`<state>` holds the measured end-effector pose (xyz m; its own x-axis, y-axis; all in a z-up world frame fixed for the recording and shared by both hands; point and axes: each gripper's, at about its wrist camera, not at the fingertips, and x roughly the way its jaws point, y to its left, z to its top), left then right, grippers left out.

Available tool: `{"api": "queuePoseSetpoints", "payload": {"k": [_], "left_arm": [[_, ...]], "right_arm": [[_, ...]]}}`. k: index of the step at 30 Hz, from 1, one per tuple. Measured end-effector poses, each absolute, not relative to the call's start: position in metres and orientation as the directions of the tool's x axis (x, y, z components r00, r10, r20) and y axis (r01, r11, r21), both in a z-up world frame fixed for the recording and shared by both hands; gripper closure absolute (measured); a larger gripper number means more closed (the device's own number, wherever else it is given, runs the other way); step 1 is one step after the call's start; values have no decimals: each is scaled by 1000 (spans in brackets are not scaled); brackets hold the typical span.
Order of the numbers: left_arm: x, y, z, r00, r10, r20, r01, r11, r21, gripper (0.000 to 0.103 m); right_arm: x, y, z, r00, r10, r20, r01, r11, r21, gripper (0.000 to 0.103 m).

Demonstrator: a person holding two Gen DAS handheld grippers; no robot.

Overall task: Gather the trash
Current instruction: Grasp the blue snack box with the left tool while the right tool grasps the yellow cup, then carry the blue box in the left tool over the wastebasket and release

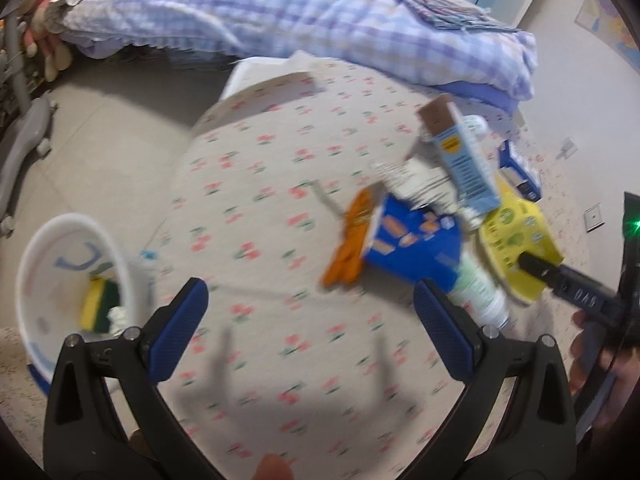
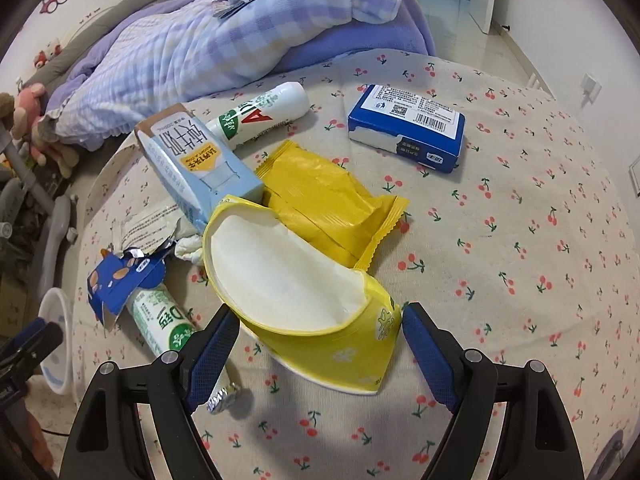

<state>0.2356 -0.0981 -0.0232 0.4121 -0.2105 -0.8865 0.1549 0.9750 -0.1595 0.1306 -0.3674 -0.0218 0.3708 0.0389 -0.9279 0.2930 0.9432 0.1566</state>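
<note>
A crushed yellow paper cup (image 2: 304,280) lies on the cherry-print bedsheet (image 2: 520,240), between the jaws of my right gripper (image 2: 320,312). The jaws are open and the blue pads (image 2: 428,348) stand close beside the cup's sides. Around it lie a light blue milk carton (image 2: 200,160), a yellow wrapper (image 2: 328,200), two white-and-green bottles (image 2: 260,116) (image 2: 164,320), a torn blue packet (image 2: 124,276) and a blue box (image 2: 404,128). My left gripper (image 1: 312,324) hangs open and empty over bare sheet, left of the pile. An orange wrapper (image 1: 352,240) lies at the pile's left edge.
A white bin (image 1: 68,280) holding a yellow-green sponge (image 1: 100,304) stands on the floor left of the bed. A bunched checked purple quilt (image 1: 280,12) fills the bed's far side. A pink plush toy (image 1: 40,12) and grey frame stand on the left.
</note>
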Motion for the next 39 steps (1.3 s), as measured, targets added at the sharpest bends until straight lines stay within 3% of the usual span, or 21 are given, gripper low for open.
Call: {"api": "queuePoseSetpoints", "payload": {"k": [6, 10, 16, 18, 22, 39], "left_arm": [[242, -134, -25, 424, -276, -863, 229, 954, -194, 1], [245, -149, -31, 415, -297, -860, 271, 943, -195, 1], [243, -161, -38, 396, -295, -870, 333, 929, -163, 15], [242, -164, -40, 388, -288, -875, 354, 924, -147, 30], [240, -166, -42, 389, -272, -880, 368, 922, -122, 35], [207, -144, -16, 398, -312, -863, 378, 913, -156, 35]], "right_arm": [[131, -370, -23, 380, 54, -923, 285, 943, 172, 18], [129, -374, -22, 385, 89, -919, 295, 931, 214, 24], [123, -378, -18, 380, 123, -917, 308, 918, 251, 30], [118, -380, -14, 384, 118, -916, 310, 918, 248, 31], [106, -385, -4, 398, 117, -910, 313, 915, 254, 31], [55, -401, 37, 455, 110, -884, 313, 909, 275, 31]]}}
